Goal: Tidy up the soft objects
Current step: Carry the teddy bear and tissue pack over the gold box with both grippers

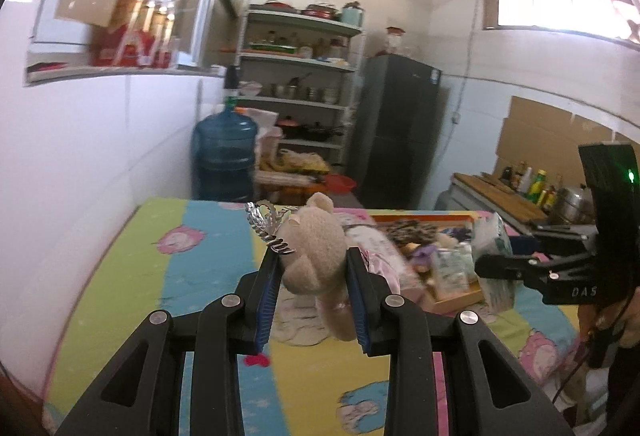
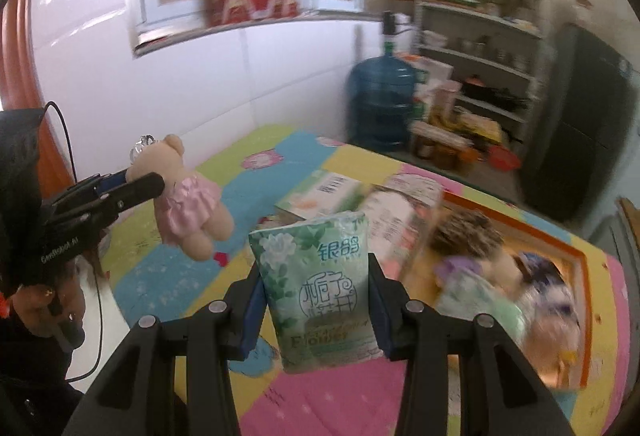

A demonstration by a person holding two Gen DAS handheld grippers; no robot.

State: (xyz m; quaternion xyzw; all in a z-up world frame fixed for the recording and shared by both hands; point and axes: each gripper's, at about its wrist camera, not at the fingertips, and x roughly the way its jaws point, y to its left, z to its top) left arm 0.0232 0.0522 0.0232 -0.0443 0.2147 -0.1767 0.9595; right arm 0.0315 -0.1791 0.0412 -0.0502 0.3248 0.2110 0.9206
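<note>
Right now both grippers are loaded and lifted above the colourful patchwork mat [image 1: 192,276] that covers the bench. The left gripper [image 1: 312,268] is clamped on a small beige teddy bear [image 1: 316,252], its blue pads pressing the bear's head from either side. A silvery chain [image 1: 266,226] curls up just left of the bear's head, above the left pad. From the right wrist view the same bear [image 2: 188,204] dangles from that gripper [image 2: 140,182], its pink dress hanging down, well clear of the mat.

Over on the right, the right gripper [image 2: 316,296] is squeezed shut on a green tissue pack [image 2: 320,284], held upright between the pads with its printed face toward the camera. In the left wrist view that pack [image 1: 494,256] sits in the black gripper [image 1: 496,268] off to the right of the bear.

Ahead and to the right of the tissue pack lies an orange-rimmed tray [image 2: 584,276] on the mat, holding blurred soft items, among them a brown furry thing [image 2: 468,232] and something purple [image 2: 456,268]. Just beyond the pack, more flat tissue packs [image 2: 324,192] lie on the mat.
</note>
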